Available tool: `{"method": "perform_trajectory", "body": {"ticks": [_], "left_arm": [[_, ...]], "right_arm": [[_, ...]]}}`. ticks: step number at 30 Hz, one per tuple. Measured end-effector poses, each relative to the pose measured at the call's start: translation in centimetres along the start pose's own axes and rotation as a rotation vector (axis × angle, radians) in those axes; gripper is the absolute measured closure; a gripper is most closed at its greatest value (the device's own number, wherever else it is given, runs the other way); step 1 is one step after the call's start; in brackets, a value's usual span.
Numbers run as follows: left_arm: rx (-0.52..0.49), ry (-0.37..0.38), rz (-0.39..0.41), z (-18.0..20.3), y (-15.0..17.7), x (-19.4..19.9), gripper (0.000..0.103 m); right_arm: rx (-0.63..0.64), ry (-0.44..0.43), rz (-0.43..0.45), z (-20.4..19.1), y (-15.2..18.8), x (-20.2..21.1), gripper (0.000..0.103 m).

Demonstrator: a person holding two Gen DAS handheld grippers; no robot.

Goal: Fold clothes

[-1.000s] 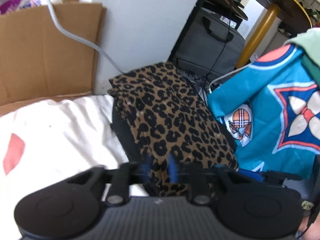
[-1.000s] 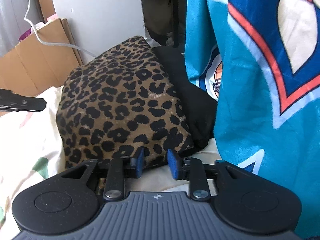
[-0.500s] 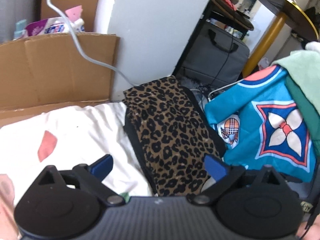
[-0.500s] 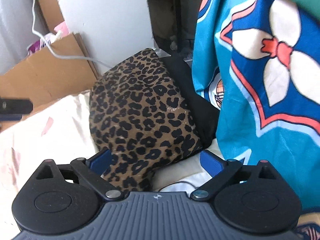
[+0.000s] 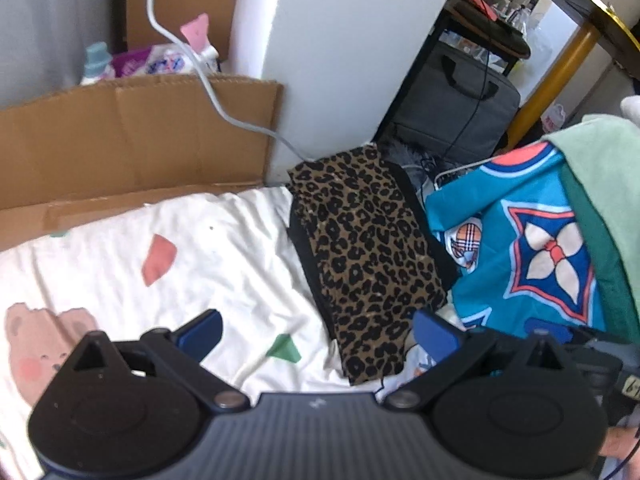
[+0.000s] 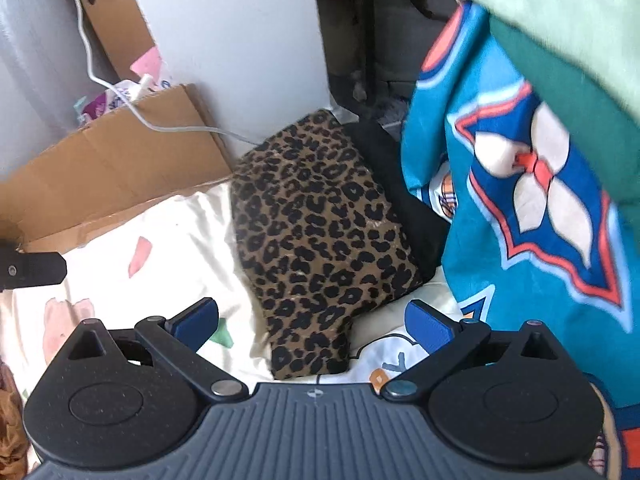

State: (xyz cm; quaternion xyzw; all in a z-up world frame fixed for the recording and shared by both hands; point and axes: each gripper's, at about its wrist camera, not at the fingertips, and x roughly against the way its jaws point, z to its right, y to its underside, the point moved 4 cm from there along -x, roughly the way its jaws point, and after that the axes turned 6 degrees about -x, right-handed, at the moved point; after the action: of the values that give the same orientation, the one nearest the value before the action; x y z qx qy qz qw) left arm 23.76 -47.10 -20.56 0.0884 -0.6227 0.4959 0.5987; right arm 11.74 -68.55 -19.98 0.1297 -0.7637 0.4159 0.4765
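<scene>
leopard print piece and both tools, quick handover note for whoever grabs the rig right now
Left tool: open, empty, above the bedsheet.
Right tool: open, empty, near end of the leopard print garment between its fingers.
The garment lies folded on the sheet, on top of a black piece.
Done: the leopard piece looks folded.
Left: the teal patterned garment and green clothes at right, still unfolded.

A bed (image 5: 224, 256) covered in a white sheet printed with a pink bear, coral and green patches carries everything. Near its far edge lies a folded leopard-print garment (image 5: 368, 256) with a black garment (image 6: 404, 196) under it, showing along its sides. Just beside these, toward the bed's right side, a teal patterned cloth (image 5: 516, 248) sits heaped. Flattened cardboard (image 5: 120, 148) borders the far edge.
</scene>
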Motion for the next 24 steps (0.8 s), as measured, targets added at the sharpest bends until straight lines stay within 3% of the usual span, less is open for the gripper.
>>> {"method": "perform_trajectory", "body": {"ticks": [10,24], "left_arm": [[0.053,-0.030,0.010,-1.1,-1.3,8.6,0.000],[0.079,-0.056,0.056,-1.6,0.5,19.5,0.000]], "right_arm": [[-0.011,-0.026,-0.007,-3.8,-2.0,7.5,0.001],[-0.027,-0.054,0.003,-7.0,-1.8,16.9,0.001]]}}
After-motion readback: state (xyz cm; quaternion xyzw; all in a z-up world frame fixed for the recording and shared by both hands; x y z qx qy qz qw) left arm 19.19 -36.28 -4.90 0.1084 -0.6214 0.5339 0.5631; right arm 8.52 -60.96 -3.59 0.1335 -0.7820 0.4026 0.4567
